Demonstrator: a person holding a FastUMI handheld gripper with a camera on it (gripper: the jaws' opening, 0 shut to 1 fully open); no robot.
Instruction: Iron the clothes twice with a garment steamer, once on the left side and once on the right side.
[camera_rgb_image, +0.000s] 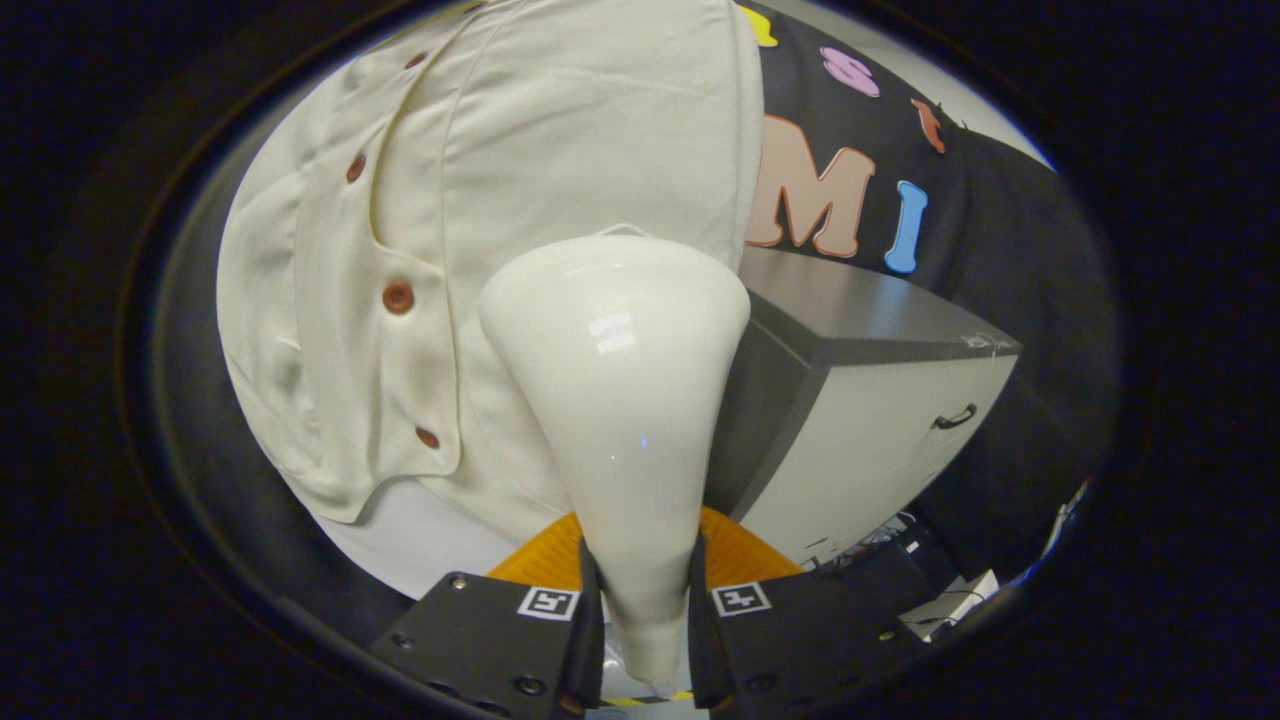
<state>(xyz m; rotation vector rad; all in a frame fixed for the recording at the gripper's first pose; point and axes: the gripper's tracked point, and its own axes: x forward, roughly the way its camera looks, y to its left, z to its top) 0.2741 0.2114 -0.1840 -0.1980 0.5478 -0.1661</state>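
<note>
Shirt (560, 150): cream, brown buttons, hanging directly ahead of gripper, beyond steamer head; placket runs lengthwise, to one side of head.
Cabinet (880, 420): grey-topped, beside shirt.
Garment steamer (620, 400): glossy white cone, long axis pointing forward at shirt, wide face apparently against fabric.
Gripper (645, 610): both fingers clamped on steamer's narrow handle.

The garment steamer (620, 400), held between the fingers of the gripper (645, 610), is glossy cream-white. The shirt (560, 130) beyond it is plain cream, with reddish-brown buttons (398, 297) down its front. An orange ribbed surface (745, 555) shows just behind the fingers. The cabinet (870, 420) beside the shirt has a dark grey top, an off-white front and a black handle (955, 418).
</note>
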